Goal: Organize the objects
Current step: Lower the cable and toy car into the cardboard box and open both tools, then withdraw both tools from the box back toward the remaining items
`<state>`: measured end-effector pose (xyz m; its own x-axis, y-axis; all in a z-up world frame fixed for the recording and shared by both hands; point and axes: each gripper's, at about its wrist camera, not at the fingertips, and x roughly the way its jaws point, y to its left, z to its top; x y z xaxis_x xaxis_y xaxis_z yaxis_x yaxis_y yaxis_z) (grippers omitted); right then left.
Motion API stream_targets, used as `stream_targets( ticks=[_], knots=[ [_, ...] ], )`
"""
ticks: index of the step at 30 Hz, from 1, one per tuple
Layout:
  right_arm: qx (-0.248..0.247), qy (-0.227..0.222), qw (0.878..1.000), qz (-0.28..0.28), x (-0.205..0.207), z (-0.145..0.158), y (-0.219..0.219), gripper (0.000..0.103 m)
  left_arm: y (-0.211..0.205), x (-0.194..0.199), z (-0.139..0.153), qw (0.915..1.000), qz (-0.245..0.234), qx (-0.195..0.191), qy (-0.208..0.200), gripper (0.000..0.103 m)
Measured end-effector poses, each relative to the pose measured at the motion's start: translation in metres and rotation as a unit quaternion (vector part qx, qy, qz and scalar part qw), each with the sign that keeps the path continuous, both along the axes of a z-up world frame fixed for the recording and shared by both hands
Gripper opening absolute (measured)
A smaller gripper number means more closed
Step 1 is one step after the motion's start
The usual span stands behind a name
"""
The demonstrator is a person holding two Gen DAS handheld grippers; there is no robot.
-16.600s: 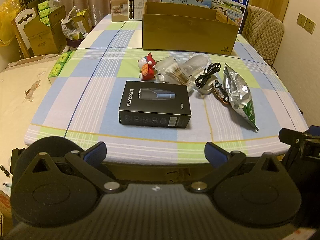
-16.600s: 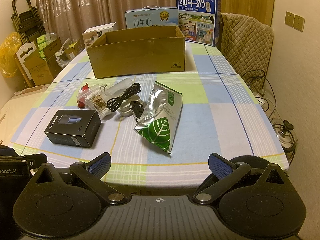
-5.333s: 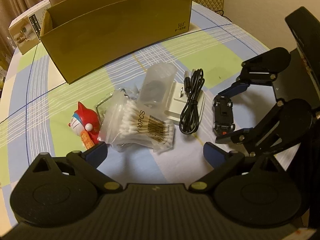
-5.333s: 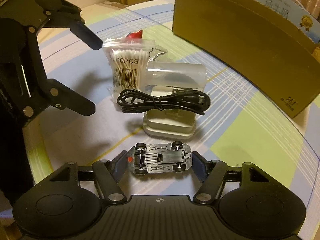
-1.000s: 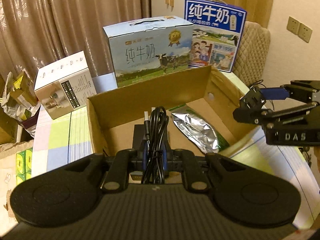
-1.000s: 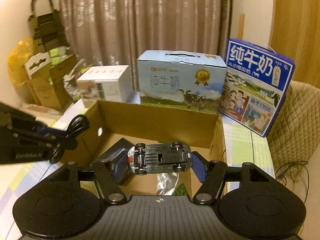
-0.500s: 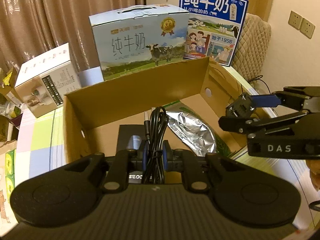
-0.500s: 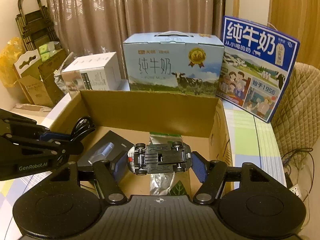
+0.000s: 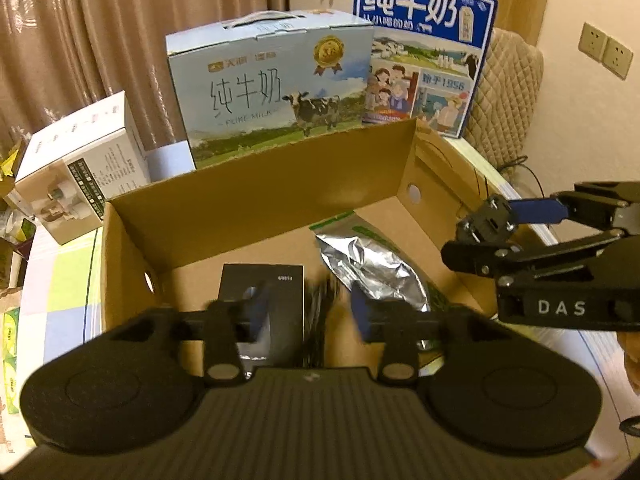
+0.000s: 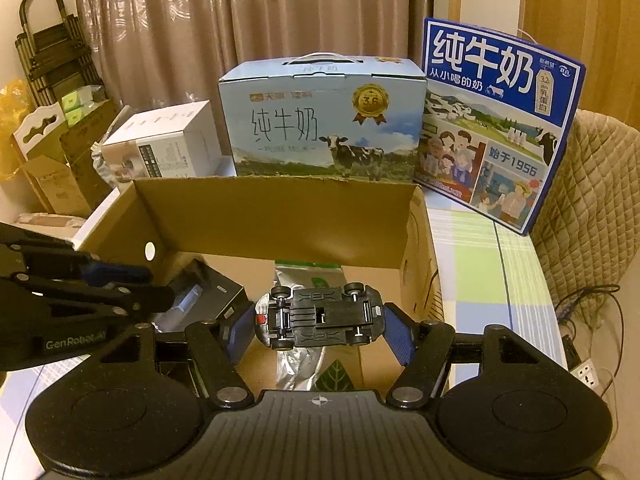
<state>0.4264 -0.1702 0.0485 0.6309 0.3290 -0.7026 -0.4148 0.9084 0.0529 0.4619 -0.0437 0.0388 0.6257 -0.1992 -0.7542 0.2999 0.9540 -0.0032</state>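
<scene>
The open cardboard box [image 9: 280,188] holds a black shaver box [image 9: 262,280] and a silver foil pouch [image 9: 372,264]. My left gripper [image 9: 308,312] hangs over the box with its jaws apart; the black cable [image 9: 318,320] is a blurred streak between them, falling. My right gripper [image 10: 322,328] is shut on a toy car [image 10: 320,316], belly up, above the box's right half. The box [image 10: 280,216], shaver box [image 10: 204,292] and pouch [image 10: 308,276] show in the right wrist view too.
Two milk cartons [image 9: 272,80] [image 9: 424,48] and a white box [image 9: 80,164] stand behind the cardboard box. A quilted chair [image 10: 592,208] is at the right, with cables [image 10: 592,304] on the floor.
My left gripper has opened and let go of the black cable, which now drops into the box. My right gripper has come closer over the box with the car.
</scene>
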Motion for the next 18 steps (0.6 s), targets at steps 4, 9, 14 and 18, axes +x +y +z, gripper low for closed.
stream_targets(
  ticks=[4, 9, 14, 18],
  knots=[
    [0.005, -0.001, 1.000, -0.001, -0.001, 0.001, -0.002, 0.064, 0.009, -0.004, 0.003, 0.9999, 0.012, -0.002, -0.008, 0.042],
    [0.016, 0.002, 1.000, -0.004, -0.001, 0.000, -0.003, 0.064, 0.022, -0.010, 0.007, 0.9995, 0.027, -0.005, -0.014, 0.048],
    [0.051, -0.006, 0.999, -0.008, 0.001, 0.004, -0.003, 0.064, 0.030, -0.016, 0.011, 0.9993, 0.033, -0.007, -0.019, 0.058],
    [0.096, -0.011, 0.995, -0.023, 0.003, 0.009, -0.009, 0.080, 0.034, -0.023, 0.011, 0.9992, 0.033, -0.009, -0.021, 0.069]
  ],
)
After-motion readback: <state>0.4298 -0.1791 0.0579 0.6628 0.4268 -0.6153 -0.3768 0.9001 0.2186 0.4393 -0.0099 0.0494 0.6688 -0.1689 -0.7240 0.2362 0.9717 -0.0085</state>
